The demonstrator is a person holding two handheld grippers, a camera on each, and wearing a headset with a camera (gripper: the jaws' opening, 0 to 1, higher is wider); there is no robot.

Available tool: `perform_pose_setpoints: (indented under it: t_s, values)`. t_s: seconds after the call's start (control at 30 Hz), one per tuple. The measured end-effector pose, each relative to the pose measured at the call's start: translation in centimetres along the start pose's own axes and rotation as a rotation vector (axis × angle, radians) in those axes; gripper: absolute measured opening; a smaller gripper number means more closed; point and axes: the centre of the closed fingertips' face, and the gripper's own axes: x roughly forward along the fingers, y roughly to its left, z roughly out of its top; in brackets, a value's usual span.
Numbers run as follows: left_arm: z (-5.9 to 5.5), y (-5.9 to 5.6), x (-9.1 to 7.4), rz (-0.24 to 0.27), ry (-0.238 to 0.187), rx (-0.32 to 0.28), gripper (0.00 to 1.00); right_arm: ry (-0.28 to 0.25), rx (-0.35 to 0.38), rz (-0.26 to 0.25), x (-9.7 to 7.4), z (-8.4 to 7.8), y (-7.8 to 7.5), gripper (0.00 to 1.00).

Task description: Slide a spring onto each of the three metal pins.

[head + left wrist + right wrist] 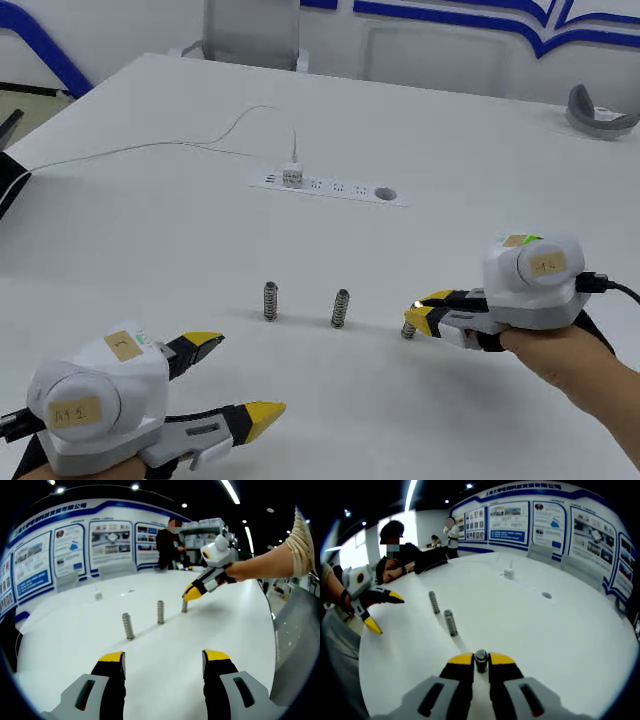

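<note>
First spring and second spring look seated near your right gripper, which pinches the third spring, apparently the last; your left gripper hangs spread.

L spring, mid spring upright, apart; R spring btwn jaws.

Grey spring, yellow-tipped right tool

left tool: rounded white-grey body, black jaws, yellow tips, tan tape labels | right tool: same colours, black cable | sleeve: beige knit
</note>
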Motion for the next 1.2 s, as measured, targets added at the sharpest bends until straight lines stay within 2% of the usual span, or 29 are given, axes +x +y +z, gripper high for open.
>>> perform_pose_setpoints:
  t_s: [0.57,1.0,1.2]
  values:
    - [0.1,0.0,0.1,0.0,-0.002,0.002,0.64,0.018,0.009,-0.002,-0.2,-1.2,-0.1,0.18]
    - [0.1,0.0,-0.1,0.005,-0.001,0.002,0.64,-0.012,0.007,-0.031,-2.3,-1.7,-0.4,0.24]
    - [0.0,0.2,-0.1,0.009,0.0,0.0,0.64,-0.039,-0.014,-0.034,-3.6,-1.5,0.2,0.26]
